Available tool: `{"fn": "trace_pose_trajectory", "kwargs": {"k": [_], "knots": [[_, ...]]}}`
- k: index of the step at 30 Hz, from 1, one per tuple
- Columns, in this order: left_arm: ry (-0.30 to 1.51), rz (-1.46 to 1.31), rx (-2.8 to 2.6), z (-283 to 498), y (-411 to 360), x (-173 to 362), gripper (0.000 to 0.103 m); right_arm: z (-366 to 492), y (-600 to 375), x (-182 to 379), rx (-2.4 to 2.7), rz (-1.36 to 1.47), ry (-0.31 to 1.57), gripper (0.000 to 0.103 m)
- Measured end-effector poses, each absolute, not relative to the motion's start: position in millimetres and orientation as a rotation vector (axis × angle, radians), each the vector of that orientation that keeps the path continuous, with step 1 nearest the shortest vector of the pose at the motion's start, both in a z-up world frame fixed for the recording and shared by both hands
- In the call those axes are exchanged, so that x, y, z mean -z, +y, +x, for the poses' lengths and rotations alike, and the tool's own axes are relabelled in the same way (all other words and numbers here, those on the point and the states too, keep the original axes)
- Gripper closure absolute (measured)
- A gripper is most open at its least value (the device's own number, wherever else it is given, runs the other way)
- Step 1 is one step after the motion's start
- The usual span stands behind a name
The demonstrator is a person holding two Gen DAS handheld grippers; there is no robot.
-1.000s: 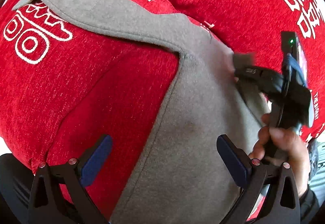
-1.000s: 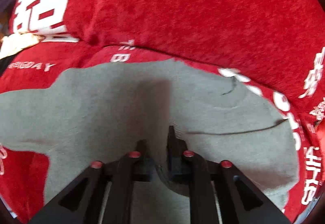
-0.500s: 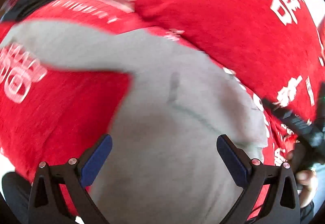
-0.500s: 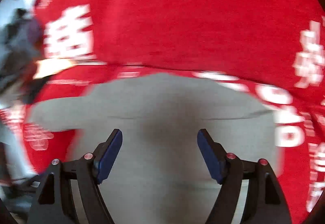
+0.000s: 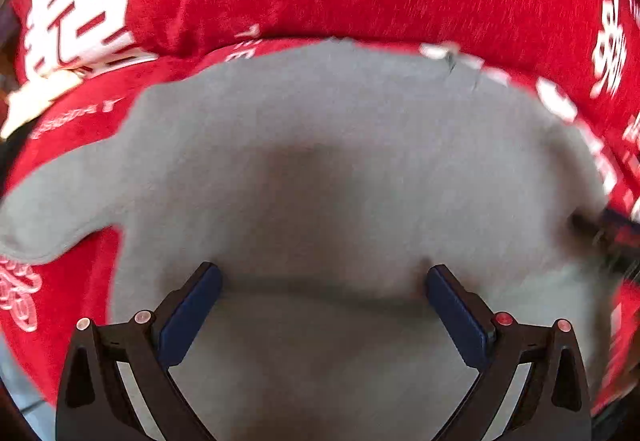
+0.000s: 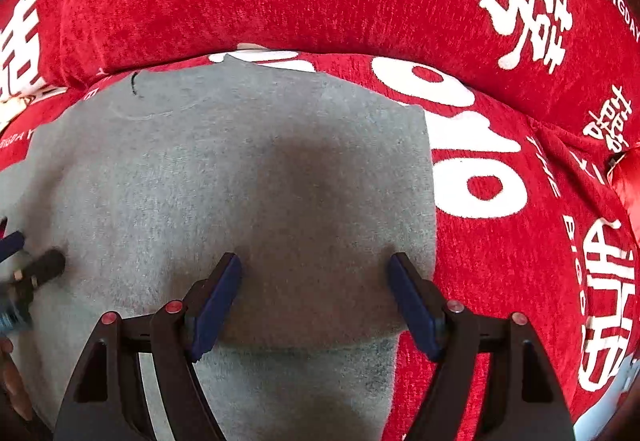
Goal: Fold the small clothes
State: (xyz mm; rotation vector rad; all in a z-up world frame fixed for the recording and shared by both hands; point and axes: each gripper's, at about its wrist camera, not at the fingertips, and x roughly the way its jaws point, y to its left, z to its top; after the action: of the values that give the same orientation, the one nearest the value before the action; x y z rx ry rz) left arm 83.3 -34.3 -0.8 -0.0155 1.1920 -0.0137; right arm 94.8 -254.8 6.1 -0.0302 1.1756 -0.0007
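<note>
grey garment (image 6: 248, 177) under both claws, right claw (image 6: 314, 273) and left claw (image 5: 322, 281) gaping, angled steeply down.

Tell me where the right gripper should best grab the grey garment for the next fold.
Probably the free right edge of the grey garment, near the corner by the right gripper. Come from above with one finger past the edge: the garment lies flat on the red cover.

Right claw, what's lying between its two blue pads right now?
Only the grey garment lies between the right claw pads; the right wrist view shows them spread and clamping nothing.
</note>
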Motion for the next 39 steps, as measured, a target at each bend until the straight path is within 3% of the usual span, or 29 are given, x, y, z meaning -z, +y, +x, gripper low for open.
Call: {"fn": "trace_pose_trajectory", "kwargs": {"k": [6, 9, 11, 13, 16, 20, 26, 27, 30, 39], "knots": [[1.196, -0.208, -0.007, 82, -13, -15, 0.0, 95, -258, -19, -0.034, 0.003, 1.122, 0.024], [1.165, -0.248, 0.08, 98, -37, -27, 0.0, 115, -257, -8, 0.009, -0.017, 1.153, 0.024], [1.192, -0.26, 0.163, 114, -58, -23, 0.0, 138, -259, 7, 0.046, 0.002, 1.217, 0.019], [1.262, -0.226, 0.131, 128, -67, -4, 0.0, 158, -263, 8, 0.073, 0.051, 1.236, 0.013], [1.237, -0.09, 0.097, 127, -81, 0, 0.0, 176, -262, 2, 0.083, 0.076, 1.26, 0.012], [1.216, -0.091, 0.08, 119, -81, -11, 0.0, 166, -255, -19, 0.012, 0.089, 1.149, 0.012], [1.242, 0.002, 0.048, 119, -89, 5, 0.0, 187, -258, 8, 0.054, 0.103, 1.235, 0.012], [1.226, 0.015, 0.049, 118, -91, 6, 0.0, 190, -259, 13, 0.051, 0.113, 1.24, 0.006], [1.235, 0.003, 0.06, 118, -88, 3, 0.0, 208, -252, 17, 0.01, 0.029, 1.229, 0.001], [1.273, -0.114, 0.006, 136, -74, -17, 0.0, 209, -269, -9, 0.033, 0.147, 1.188, 0.001]]}}
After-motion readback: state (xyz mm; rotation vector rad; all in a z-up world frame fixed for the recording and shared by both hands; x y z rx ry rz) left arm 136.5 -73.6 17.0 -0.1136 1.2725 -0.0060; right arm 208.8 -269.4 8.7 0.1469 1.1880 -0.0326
